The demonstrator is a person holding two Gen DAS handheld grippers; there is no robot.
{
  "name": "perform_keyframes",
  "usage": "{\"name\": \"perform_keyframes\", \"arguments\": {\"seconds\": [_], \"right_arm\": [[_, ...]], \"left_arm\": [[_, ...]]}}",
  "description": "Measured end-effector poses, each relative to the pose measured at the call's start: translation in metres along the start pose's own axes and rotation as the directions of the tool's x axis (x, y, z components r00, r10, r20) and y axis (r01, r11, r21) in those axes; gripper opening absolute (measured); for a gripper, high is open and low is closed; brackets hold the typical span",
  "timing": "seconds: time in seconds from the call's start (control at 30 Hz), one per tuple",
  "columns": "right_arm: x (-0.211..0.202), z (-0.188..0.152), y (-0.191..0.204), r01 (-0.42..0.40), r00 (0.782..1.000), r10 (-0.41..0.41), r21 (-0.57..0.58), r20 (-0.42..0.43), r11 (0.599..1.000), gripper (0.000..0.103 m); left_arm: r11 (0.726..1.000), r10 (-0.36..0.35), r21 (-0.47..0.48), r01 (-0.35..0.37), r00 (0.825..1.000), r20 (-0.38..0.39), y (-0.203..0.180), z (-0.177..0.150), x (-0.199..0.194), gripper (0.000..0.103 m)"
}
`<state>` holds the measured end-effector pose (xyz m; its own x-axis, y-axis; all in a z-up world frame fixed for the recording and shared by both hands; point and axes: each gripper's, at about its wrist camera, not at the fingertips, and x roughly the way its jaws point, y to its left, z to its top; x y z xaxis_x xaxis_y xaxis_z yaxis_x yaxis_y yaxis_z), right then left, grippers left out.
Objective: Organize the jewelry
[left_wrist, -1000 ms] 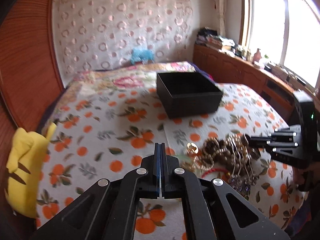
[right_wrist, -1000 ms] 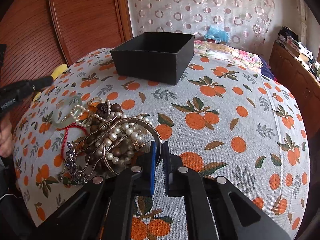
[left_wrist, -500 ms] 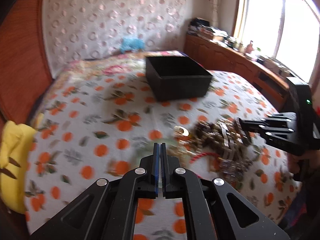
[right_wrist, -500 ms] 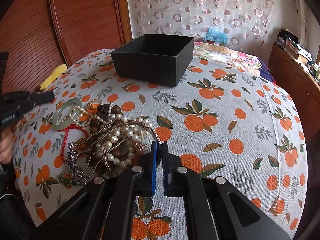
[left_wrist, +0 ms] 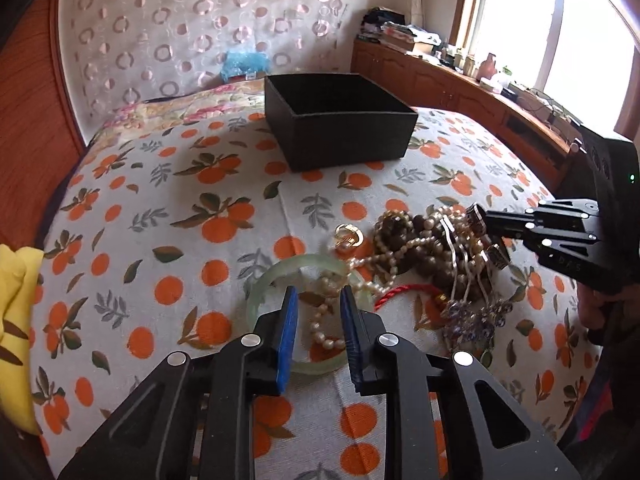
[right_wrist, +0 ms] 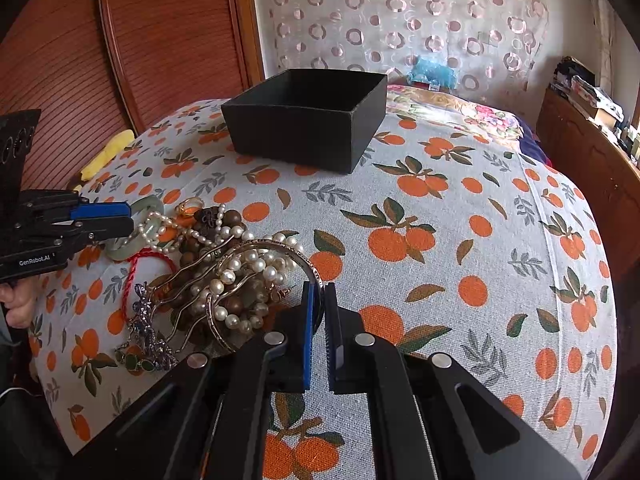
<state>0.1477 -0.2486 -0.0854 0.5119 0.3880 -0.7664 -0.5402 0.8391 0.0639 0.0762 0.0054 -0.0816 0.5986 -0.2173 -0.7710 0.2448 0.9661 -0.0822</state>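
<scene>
A tangled heap of jewelry (right_wrist: pixel 224 280) lies on the orange-print cloth: pearl strands, brown wooden beads, metal bangles, a red cord, a gold ring. A pale green jade bangle (left_wrist: pixel 272 280) lies at its left edge. My left gripper (left_wrist: pixel 318 300) is open, its fingertips just above the bangle's near rim and a pearl strand; it also shows in the right wrist view (right_wrist: pixel 120 218). My right gripper (right_wrist: pixel 319 292) is slightly open, its tips at a metal bangle (right_wrist: pixel 288 246) on the heap's right side. An open black box (left_wrist: pixel 340 124) stands behind, empty.
A yellow plush toy (left_wrist: pixel 16 320) lies at the cloth's left edge. A wooden headboard (right_wrist: pixel 160 40) rises behind the left side. A wooden cabinet (left_wrist: pixel 480 92) with clutter runs under the window at right. A blue object (left_wrist: pixel 244 62) sits by the curtain.
My left gripper has opened and moved right and forward onto the jade bangle. My right gripper has opened slightly and stays at the metal bangle.
</scene>
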Motion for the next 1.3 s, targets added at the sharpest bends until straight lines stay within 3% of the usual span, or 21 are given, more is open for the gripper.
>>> {"name": "perform_keyframes", "arguments": {"seconds": [0.2,0.27,0.3,0.4,0.6,0.87,1.3], "right_arm": [[0.0,0.0,0.0,0.001,1.0,-0.001,-0.004,-0.001,1.0,0.006],[0.001,0.0,0.0,0.002,1.0,-0.002,-0.005,-0.001,1.0,0.006],[0.001,0.0,0.0,0.003,1.0,-0.003,-0.007,-0.001,1.0,0.006],[0.0,0.0,0.0,0.004,1.0,-0.004,-0.016,-0.004,1.0,0.006],[-0.003,0.0,-0.002,0.018,1.0,-0.018,-0.02,0.006,1.0,0.006],[-0.013,0.01,0.0,0.023,0.999,-0.021,-0.03,0.038,0.999,0.005],[-0.021,0.047,0.006,0.033,0.996,-0.028,-0.064,0.084,0.997,0.005]], "left_arm": [[0.998,0.025,0.058,-0.022,0.999,-0.046,-0.006,-0.002,0.01,0.02],[0.997,0.038,0.075,-0.035,0.998,-0.044,-0.008,-0.001,0.012,0.016],[0.996,0.048,0.083,-0.045,0.998,-0.037,-0.008,-0.001,0.013,0.004],[0.996,0.046,0.076,-0.043,0.999,-0.027,-0.006,0.0,0.011,0.004],[0.998,0.052,0.038,-0.056,0.994,0.091,-0.003,0.014,-0.022,0.004],[0.998,0.043,0.026,-0.051,0.968,0.249,-0.01,0.053,-0.075,0.004],[0.997,0.058,0.029,-0.075,0.925,0.374,-0.015,0.114,-0.112,0.004]]}}
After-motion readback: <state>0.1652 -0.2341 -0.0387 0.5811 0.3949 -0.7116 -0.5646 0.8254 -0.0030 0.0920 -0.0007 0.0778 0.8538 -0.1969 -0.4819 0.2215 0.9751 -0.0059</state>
